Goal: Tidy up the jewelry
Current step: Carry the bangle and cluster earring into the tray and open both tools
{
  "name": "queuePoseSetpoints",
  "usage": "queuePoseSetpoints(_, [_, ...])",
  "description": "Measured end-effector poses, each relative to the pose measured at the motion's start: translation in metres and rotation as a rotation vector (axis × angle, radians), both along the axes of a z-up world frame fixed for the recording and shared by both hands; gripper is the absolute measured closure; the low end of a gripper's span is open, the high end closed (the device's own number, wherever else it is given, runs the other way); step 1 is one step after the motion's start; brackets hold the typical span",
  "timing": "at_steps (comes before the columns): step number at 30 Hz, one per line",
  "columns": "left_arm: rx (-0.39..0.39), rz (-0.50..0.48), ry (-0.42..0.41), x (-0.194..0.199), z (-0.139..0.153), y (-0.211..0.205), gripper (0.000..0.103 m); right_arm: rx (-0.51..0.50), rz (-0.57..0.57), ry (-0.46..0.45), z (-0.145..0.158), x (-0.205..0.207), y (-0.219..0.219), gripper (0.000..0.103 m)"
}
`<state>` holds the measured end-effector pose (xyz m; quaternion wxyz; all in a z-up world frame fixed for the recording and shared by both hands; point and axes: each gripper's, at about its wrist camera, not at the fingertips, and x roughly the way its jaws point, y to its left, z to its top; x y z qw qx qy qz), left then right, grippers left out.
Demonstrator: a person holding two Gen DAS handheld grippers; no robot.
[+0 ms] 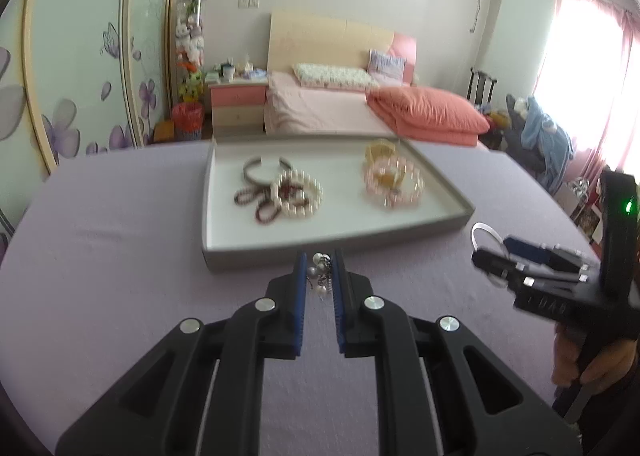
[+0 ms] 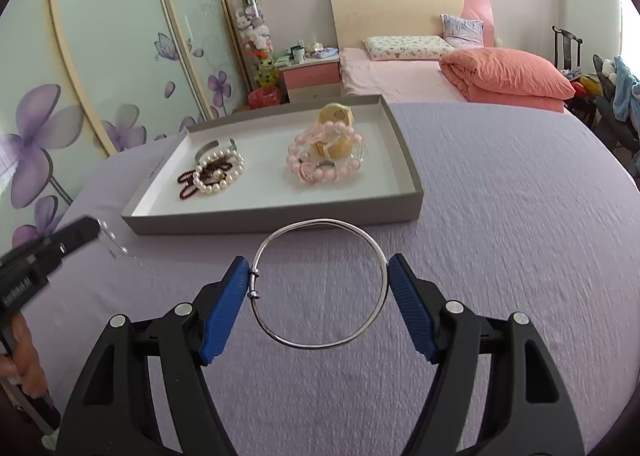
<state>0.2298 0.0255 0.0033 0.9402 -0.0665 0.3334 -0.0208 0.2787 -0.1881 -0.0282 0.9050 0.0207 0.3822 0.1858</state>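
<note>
A grey tray (image 1: 336,244) (image 2: 276,222) with a white floor stands on the purple cloth. It holds a white pearl bracelet (image 1: 297,194) (image 2: 219,173), dark bead strands (image 1: 256,200), a metal cuff (image 1: 264,168), a pink bead bracelet (image 1: 394,182) (image 2: 326,158) and a yellow piece (image 2: 334,118). My left gripper (image 1: 319,262) is shut on a pearl-and-chain piece (image 1: 320,276), just short of the tray's near wall. My right gripper (image 2: 319,270) is shut on a thin silver bangle (image 2: 320,282), held above the cloth before the tray. The right gripper also shows in the left wrist view (image 1: 492,252).
The purple cloth (image 2: 500,216) covers the round table. Behind it stand a bed with an orange quilt (image 1: 424,112), a pink nightstand (image 1: 238,100) and flowered wardrobe doors (image 2: 100,56). The left gripper shows at the left edge of the right wrist view (image 2: 86,230).
</note>
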Motion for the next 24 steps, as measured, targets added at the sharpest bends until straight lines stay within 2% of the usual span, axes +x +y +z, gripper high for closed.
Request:
queuePoseSetpoints(8, [-0.009, 0.034, -0.067, 0.021, 0.032, 0.01, 0.091, 0.013, 0.01, -0.028, 0.012, 0.004, 0.002, 0.031])
queuePoseSetpoints(14, [-0.02, 0.056, -0.084, 0.049, 0.043, 0.014, 0.091, 0.021, 0.013, -0.045, 0.02, 0.012, 0.004, 0.031])
queuePoseSetpoints(24, [0.001, 0.079, -0.078, 0.095, 0.039, 0.013, 0.091, 0.018, 0.018, -0.063, 0.028, 0.04, 0.011, 0.03])
